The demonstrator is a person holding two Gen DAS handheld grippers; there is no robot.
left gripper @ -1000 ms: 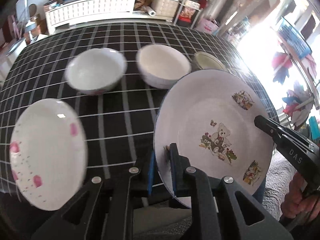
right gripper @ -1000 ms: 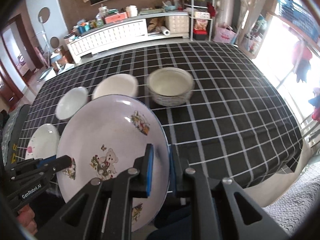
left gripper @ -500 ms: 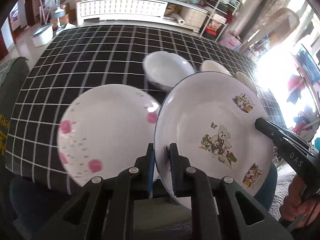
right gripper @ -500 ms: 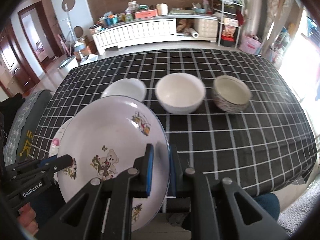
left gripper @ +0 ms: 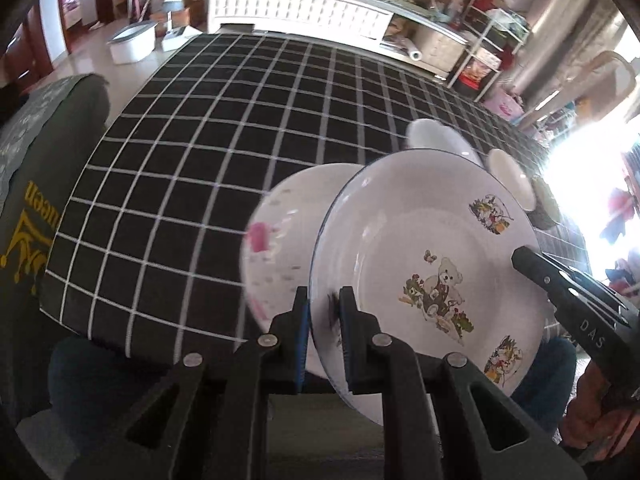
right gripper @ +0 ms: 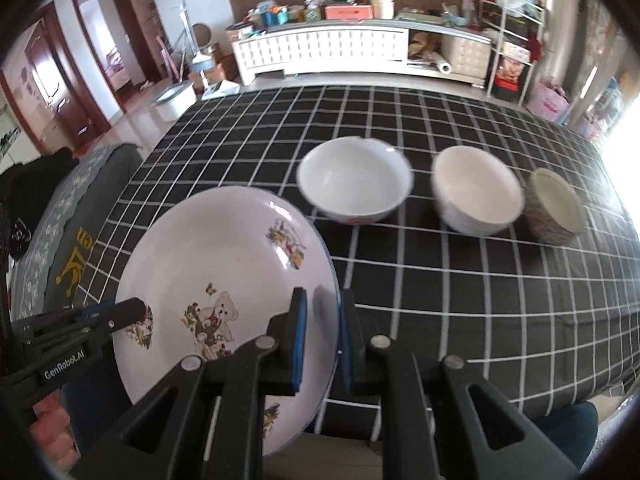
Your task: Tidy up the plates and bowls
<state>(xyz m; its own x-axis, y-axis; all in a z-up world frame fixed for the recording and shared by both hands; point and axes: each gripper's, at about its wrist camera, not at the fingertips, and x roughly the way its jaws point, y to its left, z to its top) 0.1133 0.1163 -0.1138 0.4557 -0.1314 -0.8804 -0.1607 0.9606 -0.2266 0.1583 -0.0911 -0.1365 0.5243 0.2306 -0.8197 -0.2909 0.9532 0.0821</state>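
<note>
A large white plate with a teddy bear picture (left gripper: 424,248) (right gripper: 216,256) is held tilted above the table's near left part. My left gripper (left gripper: 324,300) (right gripper: 132,308) is shut on its left rim. On the opposite rim my right gripper (right gripper: 320,304) (left gripper: 528,258) is shut too. A white plate with pink flowers (left gripper: 280,216) lies on the cloth just behind and under the teddy plate, mostly hidden. Further back stand a white bowl (right gripper: 354,180), a cream bowl (right gripper: 476,190) and a patterned bowl (right gripper: 554,208) in a row.
The table wears a black cloth with white checks (right gripper: 440,300). A dark green cushion with yellow print (left gripper: 32,168) sits off the table's left edge. A white cabinet (right gripper: 320,48) lines the far wall. A hand (right gripper: 52,428) holds the left gripper.
Both grippers have carried the teddy plate leftwards across the table. The pink-flower plate, earlier apart on the left, now sits partly behind it. The bowls have slid right in both views.
</note>
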